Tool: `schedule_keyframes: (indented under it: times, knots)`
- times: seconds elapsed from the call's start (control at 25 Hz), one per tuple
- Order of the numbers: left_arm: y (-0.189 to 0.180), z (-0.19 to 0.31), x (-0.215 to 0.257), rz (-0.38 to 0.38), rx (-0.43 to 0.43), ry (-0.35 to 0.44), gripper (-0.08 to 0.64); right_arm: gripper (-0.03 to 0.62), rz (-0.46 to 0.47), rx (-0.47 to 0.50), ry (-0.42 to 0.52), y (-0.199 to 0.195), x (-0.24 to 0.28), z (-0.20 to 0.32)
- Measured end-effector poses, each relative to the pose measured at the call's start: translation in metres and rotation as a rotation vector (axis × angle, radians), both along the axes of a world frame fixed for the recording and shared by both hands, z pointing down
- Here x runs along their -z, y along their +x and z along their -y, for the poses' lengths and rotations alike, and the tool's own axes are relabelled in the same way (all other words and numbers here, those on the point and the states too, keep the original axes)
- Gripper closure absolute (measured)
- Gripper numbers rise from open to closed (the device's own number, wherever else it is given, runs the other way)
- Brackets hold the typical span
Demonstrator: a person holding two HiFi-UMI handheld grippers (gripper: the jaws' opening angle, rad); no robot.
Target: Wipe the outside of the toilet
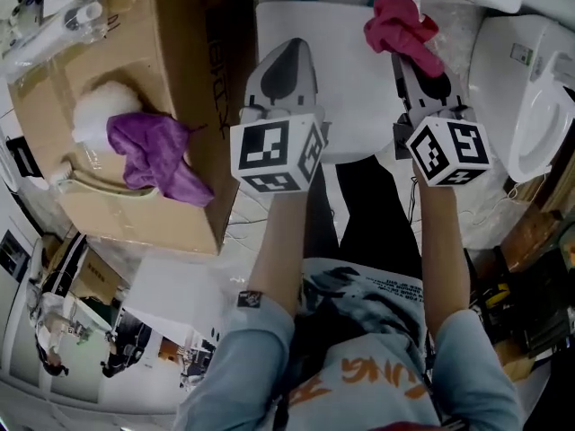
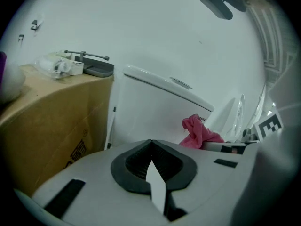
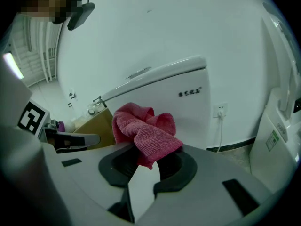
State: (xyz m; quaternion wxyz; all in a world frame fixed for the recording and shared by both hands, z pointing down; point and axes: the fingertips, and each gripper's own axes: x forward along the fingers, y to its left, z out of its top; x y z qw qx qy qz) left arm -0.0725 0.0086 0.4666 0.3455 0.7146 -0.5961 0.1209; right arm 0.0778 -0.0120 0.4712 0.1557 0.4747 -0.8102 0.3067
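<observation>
The white toilet (image 1: 359,106) is right in front of me, lid down, with its tank (image 2: 155,102) against the wall. My right gripper (image 1: 418,61) hovers over the lid's right side, shut on a pink cloth (image 1: 402,27). In the right gripper view the pink cloth (image 3: 146,132) bunches up out of the right gripper (image 3: 148,150), with the tank (image 3: 160,91) behind it. My left gripper (image 1: 289,52) is above the lid's left side, shut and holding nothing. Its tips (image 2: 151,143) meet in the left gripper view, where the cloth (image 2: 197,133) shows to the right.
A large cardboard box (image 1: 180,88) stands close against the toilet's left, carrying a purple cloth (image 1: 153,155), a white fluffy item (image 1: 106,110) and small bottles. A second white toilet (image 1: 539,106) sits at the right. A wall socket (image 3: 219,110) with a cord is beside the tank.
</observation>
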Motion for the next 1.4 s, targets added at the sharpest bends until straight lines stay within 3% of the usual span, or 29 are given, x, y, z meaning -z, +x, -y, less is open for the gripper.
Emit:
schedule_keyframes:
  times: [0.2, 0.4, 0.64, 1.0, 1.4]
  knots:
    - [-0.049, -0.012, -0.005, -0.006, 0.08, -0.001, 0.535, 0.489, 0.01, 0.15, 0.004, -0.075, 0.001, 0.001]
    - [-0.077, -0.023, -0.011, -0.005, 0.087, -0.006, 0.534, 0.488, 0.021, 0.331, 0.038, -0.152, 0.006, -0.004]
    - [-0.102, -0.022, -0.016, -0.014, 0.113, -0.002, 0.534, 0.488, 0.026, 0.397, 0.046, -0.206, -0.001, 0.006]
    - [-0.113, -0.013, -0.028, -0.009, 0.117, -0.011, 0.535, 0.488, 0.024, 0.369, 0.036, -0.224, -0.017, 0.038]
    - [-0.095, -0.002, -0.034, 0.028, 0.088, -0.003, 0.535, 0.489, 0.001, 0.337, 0.022, -0.187, -0.031, 0.056]
